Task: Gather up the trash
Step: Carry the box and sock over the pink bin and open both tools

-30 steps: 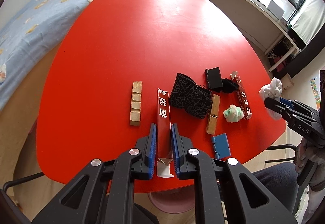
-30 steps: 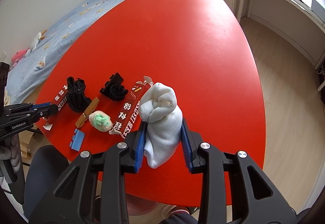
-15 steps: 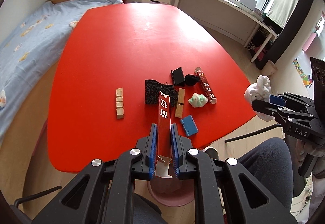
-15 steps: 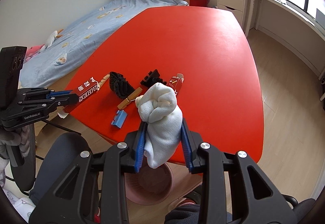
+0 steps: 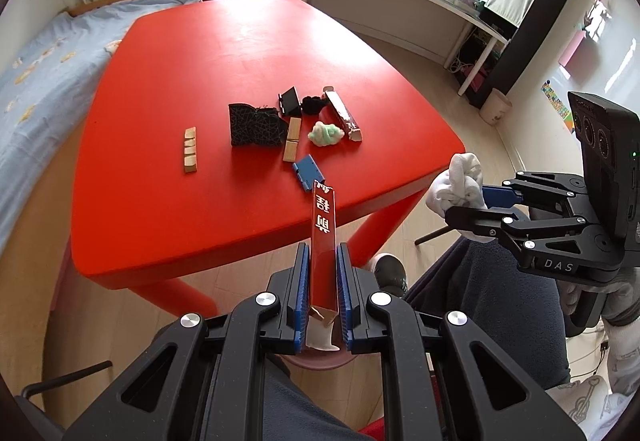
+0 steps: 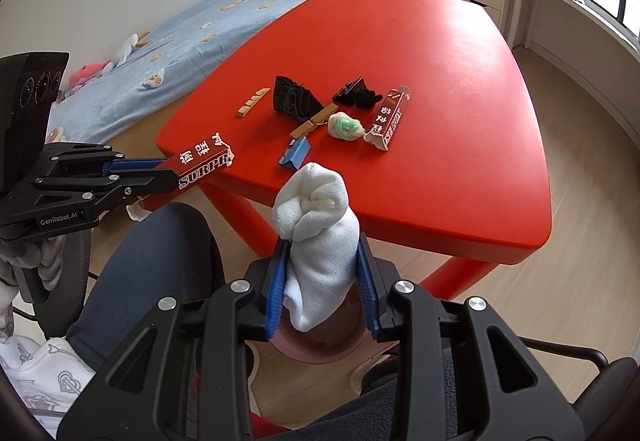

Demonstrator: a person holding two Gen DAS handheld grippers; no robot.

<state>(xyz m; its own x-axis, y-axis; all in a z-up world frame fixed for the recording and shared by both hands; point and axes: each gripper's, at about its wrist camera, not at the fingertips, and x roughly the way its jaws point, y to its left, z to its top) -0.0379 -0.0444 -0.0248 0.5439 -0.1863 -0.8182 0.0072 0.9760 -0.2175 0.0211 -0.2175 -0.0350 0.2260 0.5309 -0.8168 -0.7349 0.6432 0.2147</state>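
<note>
Bin [image 6: 316,341] sits under both loads: left hand-held gripper [image 5: 323,295] clamps the red box [image 5: 323,237], right hand-held gripper [image 6: 322,281] pinches the white cloth [image 6: 316,237]. Centre over the rim at 6 o'clock, then release.

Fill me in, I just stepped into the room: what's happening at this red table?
A seated person is clearing trash with a gripper in each hand. The left gripper is shut on a red carton, and the right gripper is shut on a white wad. Both are held off the near edge of the table, above a pink bin on the floor. A second carton, a green wad, wooden blocks and black bits remain on the table.
</note>
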